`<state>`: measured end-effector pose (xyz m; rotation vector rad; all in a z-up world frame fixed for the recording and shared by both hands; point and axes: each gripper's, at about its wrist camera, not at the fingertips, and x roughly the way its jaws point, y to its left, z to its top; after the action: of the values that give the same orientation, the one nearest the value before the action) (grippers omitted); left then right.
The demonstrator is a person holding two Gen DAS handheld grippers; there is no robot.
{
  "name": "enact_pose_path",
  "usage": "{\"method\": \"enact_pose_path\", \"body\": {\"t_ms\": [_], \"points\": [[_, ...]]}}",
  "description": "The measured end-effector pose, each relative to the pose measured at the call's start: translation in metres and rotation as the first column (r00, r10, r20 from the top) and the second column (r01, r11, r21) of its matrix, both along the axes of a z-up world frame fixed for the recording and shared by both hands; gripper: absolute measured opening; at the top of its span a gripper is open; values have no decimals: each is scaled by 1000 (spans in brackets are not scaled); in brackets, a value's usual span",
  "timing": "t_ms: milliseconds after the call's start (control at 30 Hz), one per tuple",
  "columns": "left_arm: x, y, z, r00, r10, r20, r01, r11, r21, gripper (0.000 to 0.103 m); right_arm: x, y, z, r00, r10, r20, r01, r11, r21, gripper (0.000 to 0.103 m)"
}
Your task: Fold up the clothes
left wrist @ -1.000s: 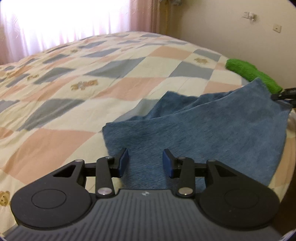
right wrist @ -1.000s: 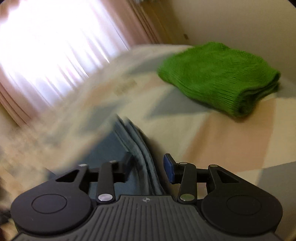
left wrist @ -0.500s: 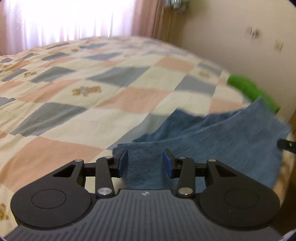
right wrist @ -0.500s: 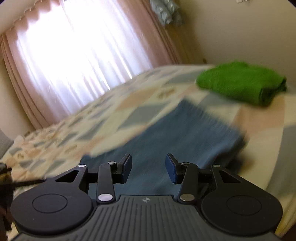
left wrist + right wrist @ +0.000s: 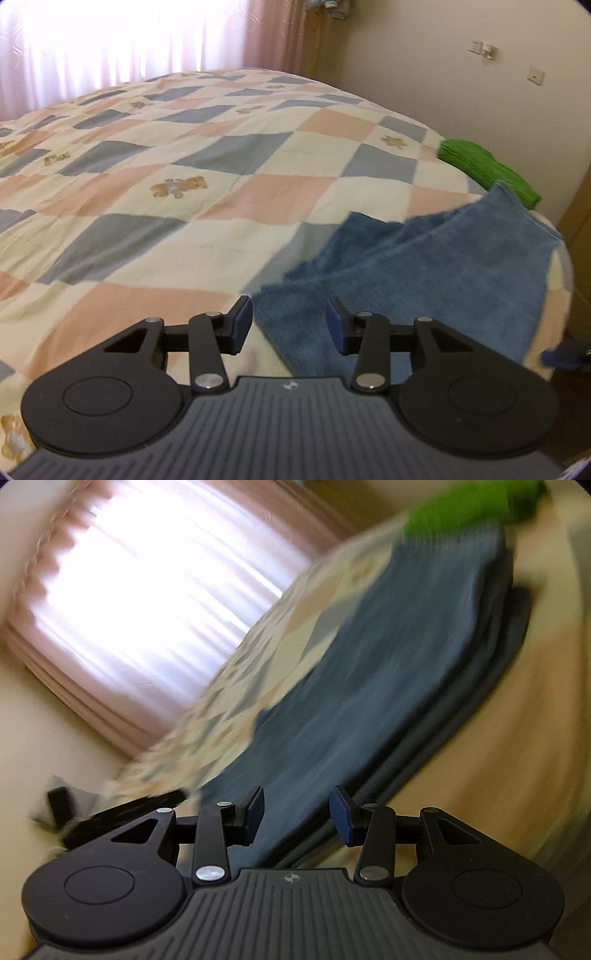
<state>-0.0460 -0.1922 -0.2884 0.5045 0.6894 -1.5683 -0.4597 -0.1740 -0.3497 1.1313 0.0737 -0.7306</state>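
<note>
In the left wrist view, the left claw [image 5: 289, 325] hung over the near edge of the bed [image 5: 221, 192], its blue pads partly apart with nothing pinched between them. The blue towel [image 5: 424, 273] lay folded on the patchwork quilt just beyond the claw; its near corner showed through the gap between the pads, but neither pad pressed on it. Beyond the blue towel, touching its far corner as seen here, sat a folded green towel [image 5: 487, 168] near the bed's far edge by the wall. A pink curtain [image 5: 273, 33] hung behind the bed. In the right wrist view, heavily blurred and tilted, the right claw [image 5: 297, 816] stood partly open above the same blue towel [image 5: 388, 664], gripping nothing. The towel's layered edges ran along its right side on the bed [image 5: 498, 709]. The green towel [image 5: 469, 506] lay past the blue towel's far end. The other gripper's dark body [image 5: 122, 812] appeared left of the towel's near end.
</note>
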Motion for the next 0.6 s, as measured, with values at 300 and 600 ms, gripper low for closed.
{"method": "enact_pose_path", "body": {"t_ms": [300, 600], "points": [[-52, 66, -1, 990, -27, 135, 17, 997, 76, 40, 30, 20, 1, 998, 64, 9, -64, 995, 82, 44], [-77, 88, -37, 981, -1, 192, -34, 984, 176, 45, 27, 62, 12, 998, 56, -5, -56, 996, 63, 44]]}}
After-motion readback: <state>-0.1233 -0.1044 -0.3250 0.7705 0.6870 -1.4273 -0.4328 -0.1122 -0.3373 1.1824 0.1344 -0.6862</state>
